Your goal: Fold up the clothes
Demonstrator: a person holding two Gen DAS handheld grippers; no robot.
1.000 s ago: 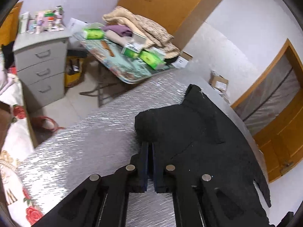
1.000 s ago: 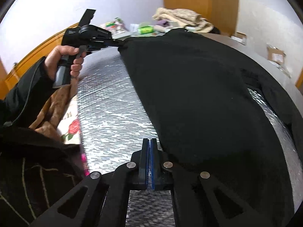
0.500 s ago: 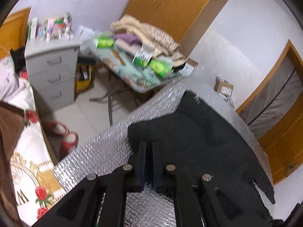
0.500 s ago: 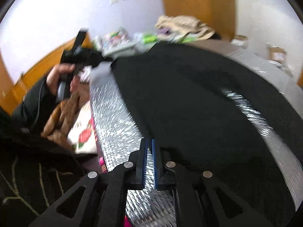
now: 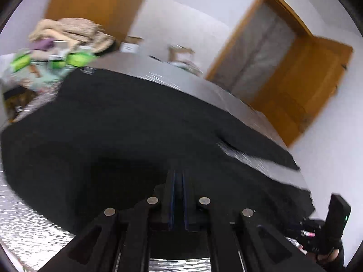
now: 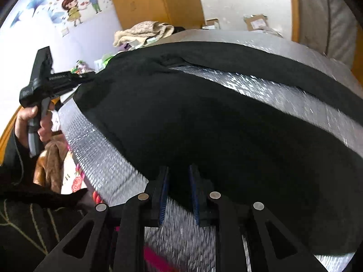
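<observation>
Side-table clutter (image 5: 52,61) motion-blurred

White walls (image 5: 192,11), orange wooden door (image 5: 301,83), cartoon wall decal (image 6: 77,4)

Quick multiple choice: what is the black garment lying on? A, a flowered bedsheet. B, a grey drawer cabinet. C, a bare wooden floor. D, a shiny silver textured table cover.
D: the black garment is spread over the shiny silver textured table cover, which shows along its edges.
</observation>
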